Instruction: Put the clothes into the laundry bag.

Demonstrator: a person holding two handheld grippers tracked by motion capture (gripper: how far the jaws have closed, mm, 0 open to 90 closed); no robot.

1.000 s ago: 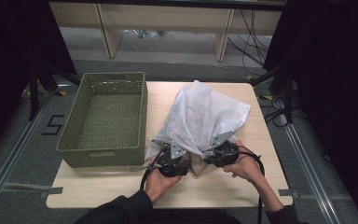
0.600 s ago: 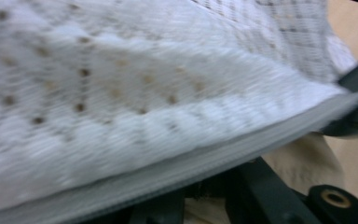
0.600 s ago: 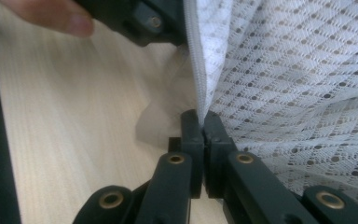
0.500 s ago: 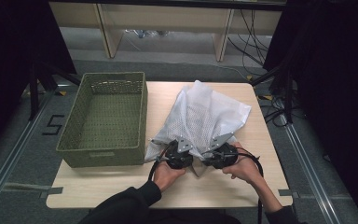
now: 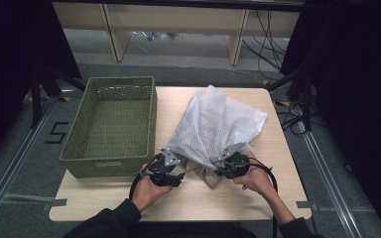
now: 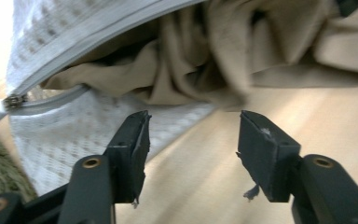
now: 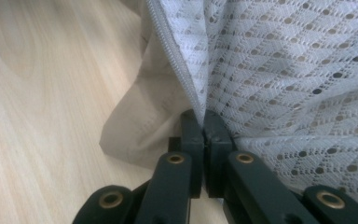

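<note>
- High view: both my forearms reach in from the near edge. My left gripper and right gripper sit at the near end of the white mesh bag, beside the green basket on the worktop.
- Left gripper view: my fingers have just spread, empty, before the zipper mouth and the beige cloth.
- Right gripper view: my fingers pinch the bag's zipper edge.

A white mesh laundry bag with a diamond pattern of small holes sits at centre frame on a pale wood-grain table. Beige cloth shows at its pale grey zipper. At left, an olive-green woven basket. The gripper jaws are black.
</note>
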